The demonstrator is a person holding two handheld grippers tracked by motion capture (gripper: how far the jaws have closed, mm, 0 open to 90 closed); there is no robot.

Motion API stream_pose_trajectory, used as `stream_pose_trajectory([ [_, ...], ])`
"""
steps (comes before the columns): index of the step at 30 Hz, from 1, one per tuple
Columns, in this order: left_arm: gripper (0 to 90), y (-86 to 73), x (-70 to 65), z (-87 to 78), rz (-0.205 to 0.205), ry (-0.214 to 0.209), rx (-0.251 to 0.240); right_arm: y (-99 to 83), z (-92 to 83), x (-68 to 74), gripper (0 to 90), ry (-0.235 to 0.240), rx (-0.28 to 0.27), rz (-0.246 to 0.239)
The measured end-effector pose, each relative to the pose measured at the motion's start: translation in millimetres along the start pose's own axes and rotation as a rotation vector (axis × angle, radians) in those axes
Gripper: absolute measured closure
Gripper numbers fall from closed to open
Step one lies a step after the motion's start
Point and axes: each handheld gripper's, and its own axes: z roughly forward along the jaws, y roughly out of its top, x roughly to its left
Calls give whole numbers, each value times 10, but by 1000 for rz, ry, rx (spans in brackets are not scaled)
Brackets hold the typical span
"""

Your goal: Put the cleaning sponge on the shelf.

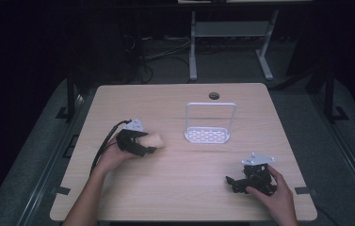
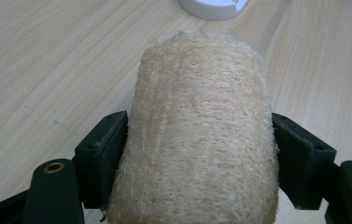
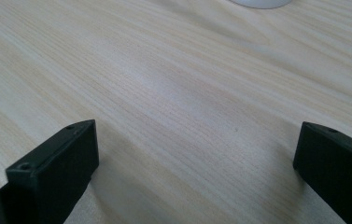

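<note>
My left gripper (image 1: 148, 145) sits on the left half of the pale wood-grain desk (image 1: 180, 197), its two black jaws closed against the flanks of a beige, fibrous, cylinder-shaped loofah sponge (image 1: 152, 140). In the left gripper view the loofah sponge (image 2: 199, 135) fills the space between the jaws, with both pads (image 2: 102, 158) pressed into its sides, and its far end points toward the middle of the desk. It lies low over the desk; whether it rests on the surface I cannot tell. A white metal rack with a slotted base and a tall wire loop (image 1: 208, 134) stands near the middle of the desk, toward the far edge, well apart from the sponge. My right gripper (image 1: 235, 184) rests near the near right corner of the desk, in my right hand (image 1: 278, 197). In the right gripper view its jaws stand wide apart, with bare desk (image 3: 183, 107) between them.
</note>
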Motion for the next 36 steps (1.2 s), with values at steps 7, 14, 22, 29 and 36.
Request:
stream_pose_trajectory([
  [7, 259, 31, -61, -53, -8, 19, -3, 0, 0, 0, 0, 0, 0, 0],
  [14, 259, 38, -124, -61, -30, 32, 4, 0, 0, 0, 0, 0, 0, 0],
  [22, 259, 33, -195, -80, -42, 41, 2, -1, -2, -1, 0, 1, 1, -1],
  [29, 259, 74, -284, -73, -37, 35, 8, -1, -2, -1, 0, 2, 1, -1],
  [36, 259, 137, -352, -73, -43, 23, -18, -1, -2, -1, 0, 2, 1, -1],
])
